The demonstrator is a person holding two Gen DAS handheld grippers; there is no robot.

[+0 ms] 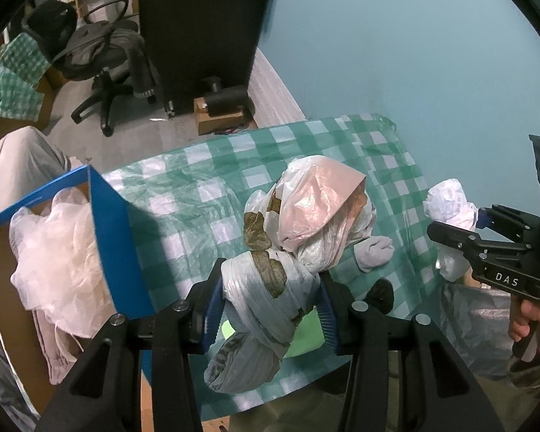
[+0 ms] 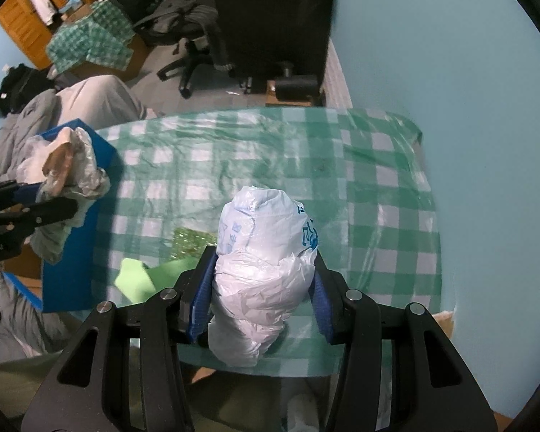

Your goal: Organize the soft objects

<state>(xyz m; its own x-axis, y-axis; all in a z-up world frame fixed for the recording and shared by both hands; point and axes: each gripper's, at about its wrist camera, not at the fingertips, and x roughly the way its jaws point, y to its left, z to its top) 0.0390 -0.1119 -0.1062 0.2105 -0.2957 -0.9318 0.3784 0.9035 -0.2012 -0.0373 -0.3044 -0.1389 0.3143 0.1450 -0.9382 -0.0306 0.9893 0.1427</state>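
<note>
Blue box (image 1: 118,244) hides the lower clear plastic (image 1: 61,252).

Green-and-white checked tablecloth (image 1: 205,180); blue-walled box (image 1: 118,237) with brown cardboard interior; translucent white-and-pink plastic bag bundle (image 1: 306,223) bearing olive-brown patches; white bag (image 2: 266,273) printed in blue; black grippers with blue pads (image 2: 201,306); pale teal wall (image 1: 414,54).

From my remote seat, the only lettering I could read was "DAS", white on the black body of the right gripper (image 1: 453,232) in the left wrist view. The crumpled white plastic bag with blue print (image 2: 266,252) carried blue characters too creased for me to read.
</note>
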